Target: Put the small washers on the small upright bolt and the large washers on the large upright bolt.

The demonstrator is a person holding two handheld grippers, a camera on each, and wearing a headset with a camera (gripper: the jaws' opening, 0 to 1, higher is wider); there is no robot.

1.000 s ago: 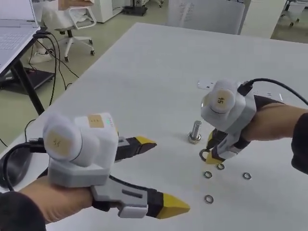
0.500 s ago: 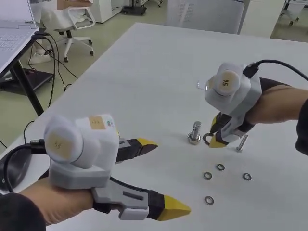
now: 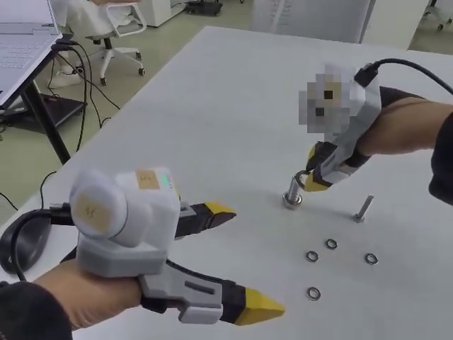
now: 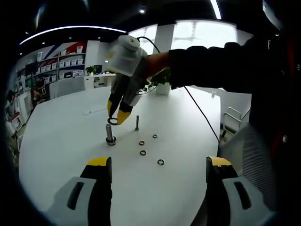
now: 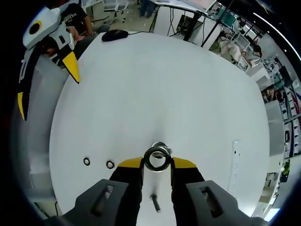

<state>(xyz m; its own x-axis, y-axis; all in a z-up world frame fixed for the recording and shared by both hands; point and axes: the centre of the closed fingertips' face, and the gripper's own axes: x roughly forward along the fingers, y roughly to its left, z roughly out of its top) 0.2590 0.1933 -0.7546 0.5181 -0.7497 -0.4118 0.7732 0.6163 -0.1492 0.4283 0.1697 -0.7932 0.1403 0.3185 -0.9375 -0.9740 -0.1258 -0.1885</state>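
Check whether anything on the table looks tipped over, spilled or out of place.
Nothing stands out. The large bolt and the small bolt both stand upright on the table. Four loose washers lie flat near them, and the right gripper holds a washer above the large bolt.

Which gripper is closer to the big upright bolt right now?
Right. The right gripper holds a washer just above the top of the bolt; the left gripper hangs open, well away from it.

White table (image 3: 212, 120), office chair (image 3: 113, 28) + laptop (image 3: 21, 39) far left.
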